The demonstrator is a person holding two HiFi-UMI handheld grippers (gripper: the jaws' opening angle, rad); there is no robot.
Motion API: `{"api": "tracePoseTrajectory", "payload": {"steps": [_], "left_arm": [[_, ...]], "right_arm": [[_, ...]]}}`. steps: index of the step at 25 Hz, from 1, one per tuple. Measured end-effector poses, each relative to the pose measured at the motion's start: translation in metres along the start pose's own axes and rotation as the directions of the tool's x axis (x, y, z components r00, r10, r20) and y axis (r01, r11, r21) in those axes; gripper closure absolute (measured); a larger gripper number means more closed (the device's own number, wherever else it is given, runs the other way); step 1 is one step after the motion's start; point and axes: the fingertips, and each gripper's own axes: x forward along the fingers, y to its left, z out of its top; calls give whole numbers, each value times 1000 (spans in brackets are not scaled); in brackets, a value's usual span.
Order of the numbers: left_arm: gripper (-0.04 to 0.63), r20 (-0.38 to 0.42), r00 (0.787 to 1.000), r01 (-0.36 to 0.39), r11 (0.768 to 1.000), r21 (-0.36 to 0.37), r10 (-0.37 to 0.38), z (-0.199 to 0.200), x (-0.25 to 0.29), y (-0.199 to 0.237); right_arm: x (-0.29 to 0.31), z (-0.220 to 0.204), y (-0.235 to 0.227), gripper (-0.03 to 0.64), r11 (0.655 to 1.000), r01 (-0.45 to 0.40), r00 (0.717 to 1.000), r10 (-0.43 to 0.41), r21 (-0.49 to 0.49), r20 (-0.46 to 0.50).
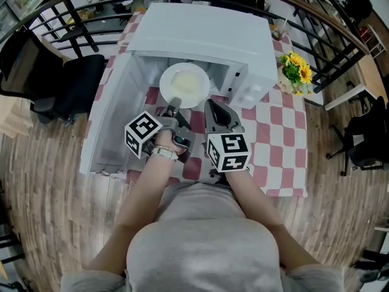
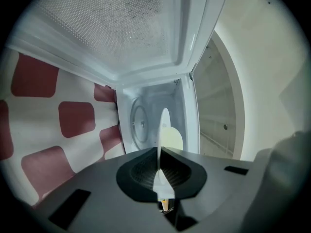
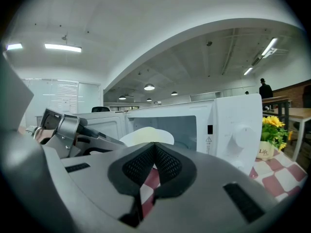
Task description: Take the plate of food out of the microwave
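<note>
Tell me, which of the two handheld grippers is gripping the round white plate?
The left gripper: its jaws pinch the rim of the round white plate. The right gripper beside it is shut on nothing.

Facing the microwave (image 1: 200, 35), the person wears a pale grey short-sleeved top (image 1: 203, 236) and a white wristband (image 1: 164, 152). The left gripper (image 1: 172, 106) and right gripper (image 1: 210, 104) are grey, with black ribbed pads (image 3: 141, 166) and white cubes (image 1: 229, 151) printed with black squares.
</note>
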Motion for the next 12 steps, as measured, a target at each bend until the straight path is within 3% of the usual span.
{"api": "tracePoseTrajectory", "payload": {"steps": [12], "left_arm": [[583, 45, 999, 24, 1000, -2, -24, -5, -20, -4]], "right_arm": [[-2, 4, 5, 594, 1000, -19, 1000, 19, -15, 22]]}}
